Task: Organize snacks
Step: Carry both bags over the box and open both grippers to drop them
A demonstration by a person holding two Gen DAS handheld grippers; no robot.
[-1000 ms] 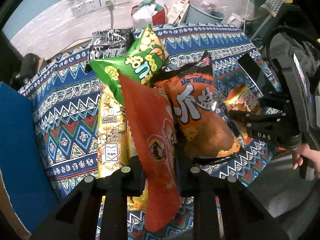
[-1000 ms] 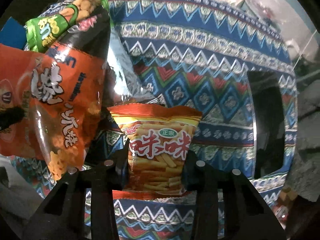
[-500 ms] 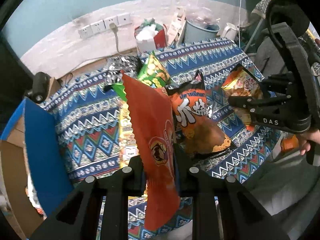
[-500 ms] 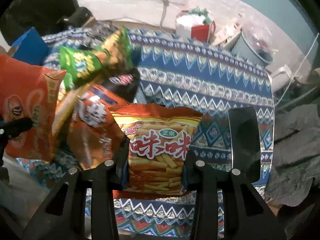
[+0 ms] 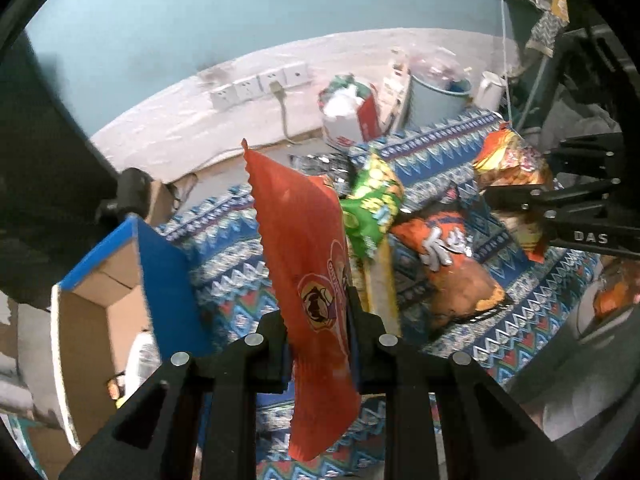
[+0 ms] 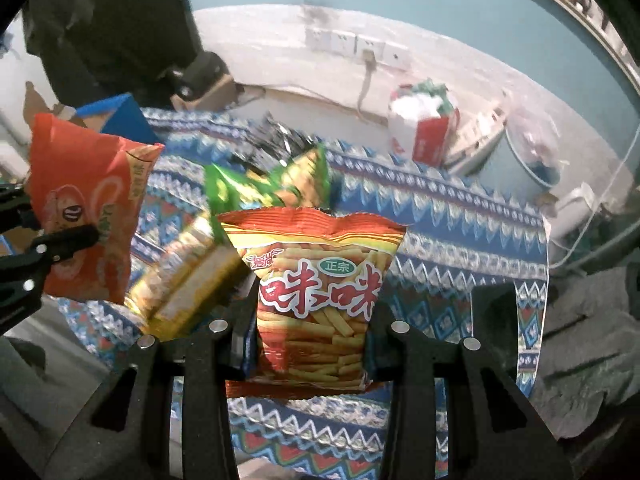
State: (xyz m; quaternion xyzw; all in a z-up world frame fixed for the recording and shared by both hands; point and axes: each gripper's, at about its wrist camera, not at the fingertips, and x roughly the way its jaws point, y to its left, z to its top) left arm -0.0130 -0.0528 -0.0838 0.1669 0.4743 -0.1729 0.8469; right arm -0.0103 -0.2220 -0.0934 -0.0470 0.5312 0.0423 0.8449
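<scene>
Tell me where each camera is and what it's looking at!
Left wrist: sits on the left gripper, looking down its fingers at the red snack bag it pinches, above the patterned cloth; the right gripper shows at right.
Right wrist: sits on the right gripper, looking at its fries bag; the left gripper shows at left.
Both see the green bag, wall sockets and blue-edged box.

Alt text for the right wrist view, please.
The right gripper is shut on a fries-print snack bag, held above a patterned cloth. At left, the left gripper is shut on an orange packet; green and yellow packets lie between.
</scene>
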